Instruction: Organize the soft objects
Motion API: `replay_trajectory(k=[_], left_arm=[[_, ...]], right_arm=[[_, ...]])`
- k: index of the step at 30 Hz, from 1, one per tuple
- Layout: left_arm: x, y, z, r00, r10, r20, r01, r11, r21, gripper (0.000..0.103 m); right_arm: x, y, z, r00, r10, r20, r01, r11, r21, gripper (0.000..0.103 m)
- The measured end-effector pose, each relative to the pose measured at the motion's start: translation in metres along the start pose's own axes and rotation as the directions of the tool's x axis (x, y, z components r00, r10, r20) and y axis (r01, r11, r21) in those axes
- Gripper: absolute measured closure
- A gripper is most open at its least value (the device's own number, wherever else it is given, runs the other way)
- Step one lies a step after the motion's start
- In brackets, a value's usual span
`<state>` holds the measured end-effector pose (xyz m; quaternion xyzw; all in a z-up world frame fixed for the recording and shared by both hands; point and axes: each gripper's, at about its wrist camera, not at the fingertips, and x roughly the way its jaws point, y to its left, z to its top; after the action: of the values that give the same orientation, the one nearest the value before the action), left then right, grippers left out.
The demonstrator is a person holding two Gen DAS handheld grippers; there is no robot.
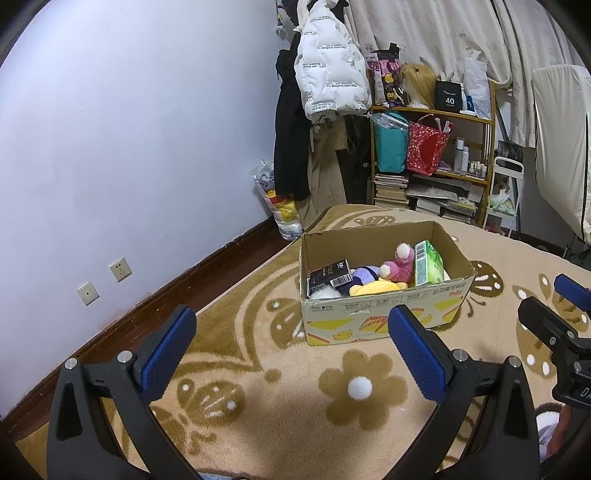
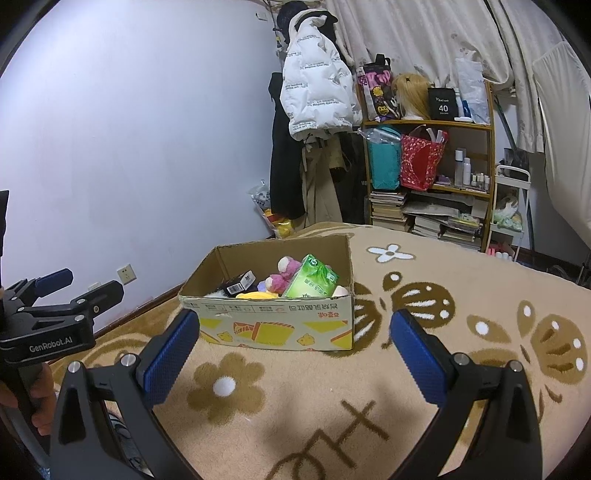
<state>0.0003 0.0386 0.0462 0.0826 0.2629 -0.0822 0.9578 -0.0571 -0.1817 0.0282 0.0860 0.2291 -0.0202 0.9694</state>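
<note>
On the beige blanket (image 1: 295,424) with brown flower and butterfly patterns stands an open cardboard box (image 1: 384,314), its flaps up and its printed front facing the cameras. Inside it lie the soft things: a pink plush toy (image 1: 400,264) near the middle, a yellow plush (image 1: 373,288) low against the front wall, a purple plush (image 1: 364,275) just behind the yellow one, and something white and fluffy (image 1: 325,293) in the front left corner. A green tissue pack (image 1: 428,264) stands tilted at the right end of the box, touching the pink toy, and a black packet with a barcode label (image 1: 328,277) leans at the left end.

The left gripper (image 1: 291,332) hovers above the blanket, short of the box, its jaws spread wide with nothing between them. The right gripper (image 2: 295,336) hangs likewise in front of the box, jaws wide and holding nothing; in the right wrist view the box (image 2: 273,321) sits just beyond its blue pads (image 2: 170,362). The left gripper also shows at the left edge of that view (image 2: 62,291), held by a hand (image 2: 37,398).

Behind the blanket, a wooden shelf (image 1: 432,114) carries a teal bag (image 1: 389,147), a red gift bag (image 1: 428,147), a blond wig (image 1: 417,83), small bottles and stacked books (image 1: 391,190). A white puffer jacket (image 1: 328,70) hangs beside it over dark coats, before pale curtains (image 1: 443,33). Two wall sockets (image 1: 120,268) sit low on the lilac wall.
</note>
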Motion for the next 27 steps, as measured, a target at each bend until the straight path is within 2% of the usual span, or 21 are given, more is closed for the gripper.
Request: replay_trajectory(k=[27], left_arm=[[0.0001, -0.0016, -0.0005, 1.0, -0.005, -0.007, 0.005, 1.0, 0.007, 0.0]], right_arm=[[0.0005, -0.0009, -0.0009, 1.0, -0.003, -0.003, 0.003, 1.0, -0.003, 0.0]])
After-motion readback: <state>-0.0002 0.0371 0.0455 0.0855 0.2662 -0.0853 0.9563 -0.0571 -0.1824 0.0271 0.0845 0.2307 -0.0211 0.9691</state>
